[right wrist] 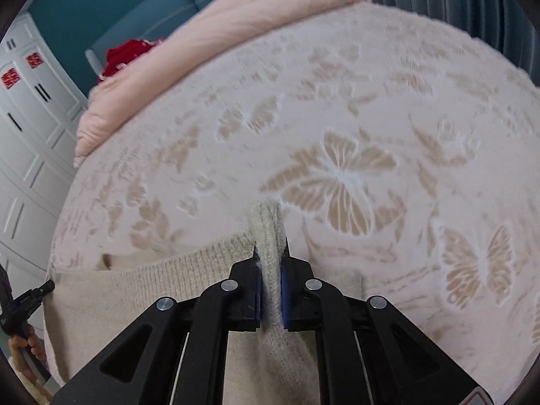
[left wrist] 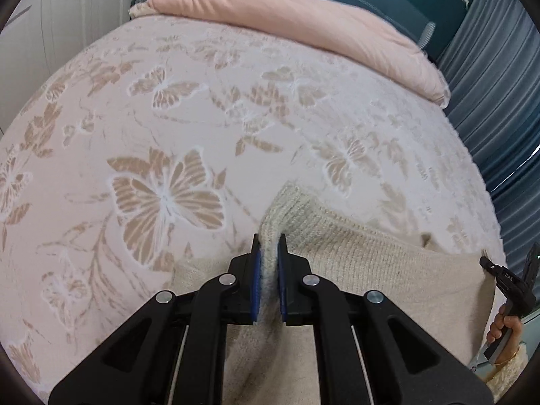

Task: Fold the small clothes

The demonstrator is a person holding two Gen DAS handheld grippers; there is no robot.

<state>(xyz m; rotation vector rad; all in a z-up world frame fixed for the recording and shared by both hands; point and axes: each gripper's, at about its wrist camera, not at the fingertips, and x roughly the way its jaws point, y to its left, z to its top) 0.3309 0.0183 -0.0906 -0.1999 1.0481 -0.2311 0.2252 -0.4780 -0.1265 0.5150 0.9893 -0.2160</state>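
Note:
A cream knit sweater [left wrist: 371, 263] hangs stretched between my two grippers above the bed. My left gripper [left wrist: 270, 239] is shut on its ribbed left corner, which pokes out past the fingertips. My right gripper [right wrist: 270, 246] is shut on the opposite ribbed corner of the same sweater [right wrist: 135, 290]. The knit edge runs taut from one gripper to the other. In the left wrist view the right gripper [left wrist: 513, 280] shows at the far right; in the right wrist view the left gripper [right wrist: 27, 300] shows at the far left.
A pink bedspread with beige butterflies [left wrist: 168, 135] covers the bed below, also in the right wrist view [right wrist: 337, 135]. A pink folded duvet [left wrist: 303, 27] lies at the head end with a red item [right wrist: 125, 54] behind. White wardrobe doors [right wrist: 27, 135] and grey-blue curtains [left wrist: 499, 101] flank the bed.

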